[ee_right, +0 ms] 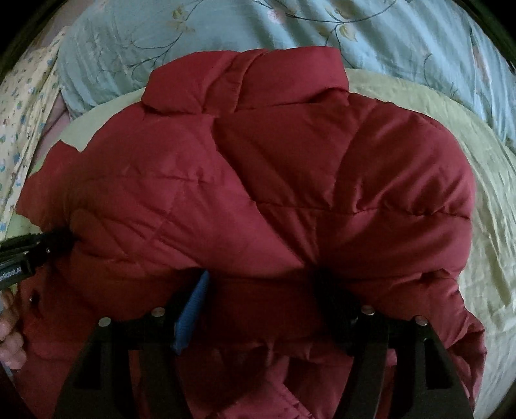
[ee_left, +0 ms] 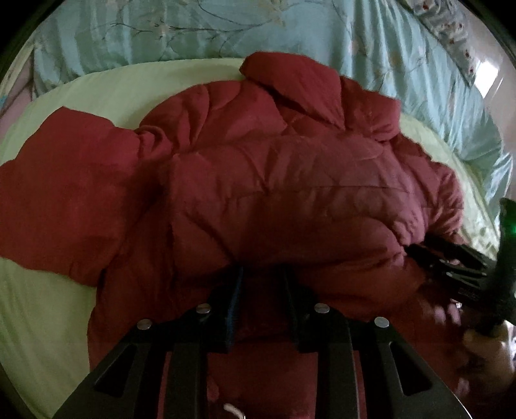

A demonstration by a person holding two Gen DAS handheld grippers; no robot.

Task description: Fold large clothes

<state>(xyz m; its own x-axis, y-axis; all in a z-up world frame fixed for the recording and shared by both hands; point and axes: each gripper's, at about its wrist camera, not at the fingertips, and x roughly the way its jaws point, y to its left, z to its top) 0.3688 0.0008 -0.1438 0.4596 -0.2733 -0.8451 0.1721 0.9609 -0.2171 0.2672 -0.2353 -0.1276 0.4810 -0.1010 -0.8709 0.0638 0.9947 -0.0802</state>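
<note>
Fingers (ee_right: 193, 299) of both grippers buried under jacket (ee_right: 258, 180).

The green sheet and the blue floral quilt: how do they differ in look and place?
The green sheet is plain pale green; the blue floral quilt is light blue with leaf and flower prints. The sheet lies directly under the red jacket; the quilt lies beyond the jacket's collar. The sheet looks thin and wrinkled, the quilt padded. Both are bedding on one bed.

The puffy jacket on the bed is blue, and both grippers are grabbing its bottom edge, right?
Not quite: the puffy jacket is dark red, not blue, as both wrist views show. It lies on the bed, and both grippers reach into its near edge.
</note>
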